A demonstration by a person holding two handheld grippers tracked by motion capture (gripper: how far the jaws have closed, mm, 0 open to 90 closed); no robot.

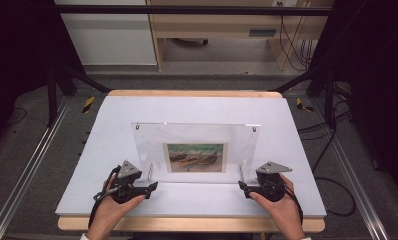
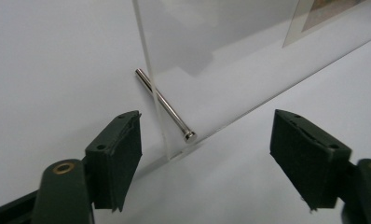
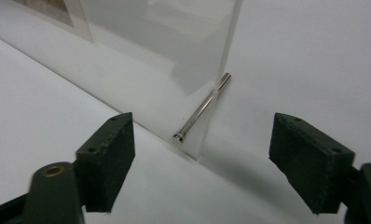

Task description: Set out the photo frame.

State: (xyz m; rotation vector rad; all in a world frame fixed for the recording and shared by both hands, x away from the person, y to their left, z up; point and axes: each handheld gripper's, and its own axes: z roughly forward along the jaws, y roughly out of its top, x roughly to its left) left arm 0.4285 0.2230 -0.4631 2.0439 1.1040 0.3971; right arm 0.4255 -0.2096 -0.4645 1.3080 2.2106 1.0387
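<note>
Standing upright mid-counter, clear acrylic photo frame [image 1: 197, 150] holds a boat picture [image 1: 195, 157], propped on two metal pins through its lower corners [image 2: 167, 106] [image 3: 201, 108]. Left gripper [image 1: 149, 189] and right gripper [image 1: 243, 187] sit just beside those corners, fingers spread, touching nothing, likely letting go so it rests steady on the white counter [image 1: 107, 140].

Frame [image 1: 197, 145] stands mid-table [image 1: 112, 200], apparently between both claws.
</note>
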